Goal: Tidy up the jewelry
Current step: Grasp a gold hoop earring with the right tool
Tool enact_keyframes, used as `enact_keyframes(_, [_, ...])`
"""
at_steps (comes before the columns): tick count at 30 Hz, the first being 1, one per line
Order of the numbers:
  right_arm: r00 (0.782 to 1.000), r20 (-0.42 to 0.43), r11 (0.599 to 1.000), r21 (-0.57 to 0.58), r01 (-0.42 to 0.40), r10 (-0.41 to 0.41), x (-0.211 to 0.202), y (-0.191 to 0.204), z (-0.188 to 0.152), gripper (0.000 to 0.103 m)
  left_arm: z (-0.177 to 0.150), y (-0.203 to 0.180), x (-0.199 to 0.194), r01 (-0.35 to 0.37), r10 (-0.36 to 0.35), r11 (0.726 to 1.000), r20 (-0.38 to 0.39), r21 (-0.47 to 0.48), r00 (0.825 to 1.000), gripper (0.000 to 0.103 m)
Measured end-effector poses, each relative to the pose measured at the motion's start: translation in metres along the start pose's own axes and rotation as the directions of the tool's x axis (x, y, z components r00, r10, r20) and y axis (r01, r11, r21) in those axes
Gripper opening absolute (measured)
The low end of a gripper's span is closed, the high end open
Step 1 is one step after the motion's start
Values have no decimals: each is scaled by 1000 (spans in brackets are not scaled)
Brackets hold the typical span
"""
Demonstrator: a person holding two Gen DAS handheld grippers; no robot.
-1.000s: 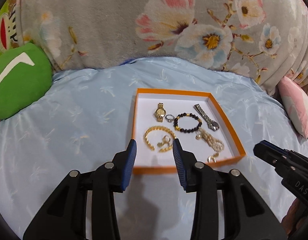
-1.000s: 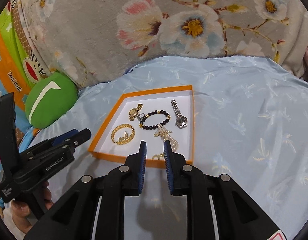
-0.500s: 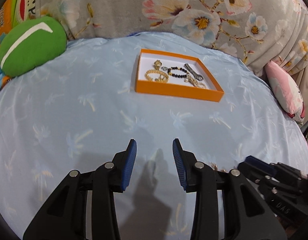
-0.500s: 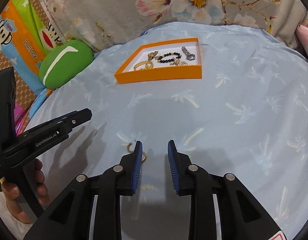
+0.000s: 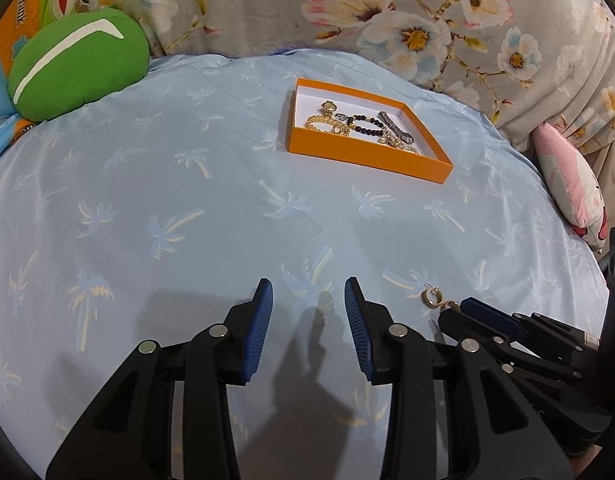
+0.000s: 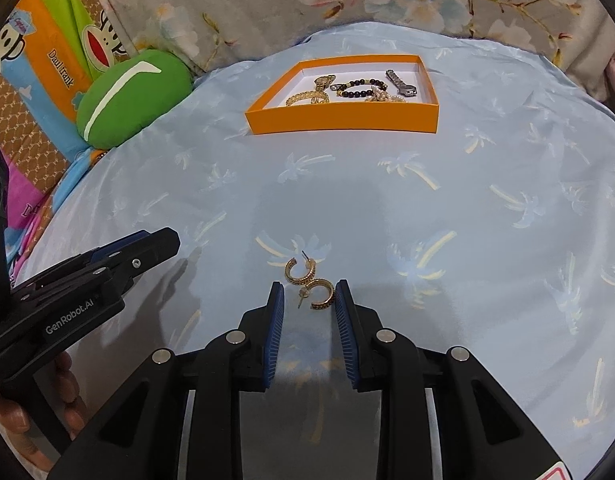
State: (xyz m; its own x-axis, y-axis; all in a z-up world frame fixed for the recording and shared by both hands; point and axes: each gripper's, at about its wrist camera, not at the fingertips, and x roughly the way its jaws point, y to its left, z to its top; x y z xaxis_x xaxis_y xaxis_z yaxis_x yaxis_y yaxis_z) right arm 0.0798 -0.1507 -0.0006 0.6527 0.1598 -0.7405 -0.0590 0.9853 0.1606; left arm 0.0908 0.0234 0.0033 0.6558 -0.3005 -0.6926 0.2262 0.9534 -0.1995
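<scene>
We have our right gripper lowered over two gold hoop earrings that lie on the pale blue palm-print sheet, and we judge it is set this way so that the blue ribbed fingers can straddle the nearer hoop before nipping it. The fingers stand a little apart and pinch nothing: the nearer earring lies just ahead of the tips, close to the right finger, while the farther one lies just beyond them, its thin post sticking up and away. Both are open C-shaped hoops with a dark beaded or stone-set outer face, and they lie touching or nearly so, which may make lifting only one awkward. Our left gripper hovers over bare sheet with its fingers moderately spread and empty; the earrings sit off to the right of its right finger, probably so that it stays clear of the pickup. Well ahead of both pairs of fingers stands the orange tray with a white floor, already holding a gold watch, a gold chain bracelet, a dark bead bracelet, a silver watch and a pearly piece.
</scene>
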Motion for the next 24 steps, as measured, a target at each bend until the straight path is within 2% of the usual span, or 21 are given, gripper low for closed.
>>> enact_keyframes(4, [999, -1, 999, -9, 35, -35, 0, 1, 0, 17, -1, -3, 0, -1, 1, 1000, -2, 12, 1000, 36])
enact_keyframes(13, [998, 24, 996, 66, 62, -63, -14, -22, -4, 16, -2, -37, 3, 45, -43, 996, -28, 73, 999, 36])
enact_keyframes(17, [996, 40, 991, 111, 77, -82, -26, -42, -5, 16, -2, -59, 8, 74, -70, 991, -41, 110, 997, 44])
enact_keyframes(24, [994, 51, 985, 150, 84, -93, -34, -62, -7, 16, -4, -89, 27, 93, -82, 984, -81, 150, 993, 44])
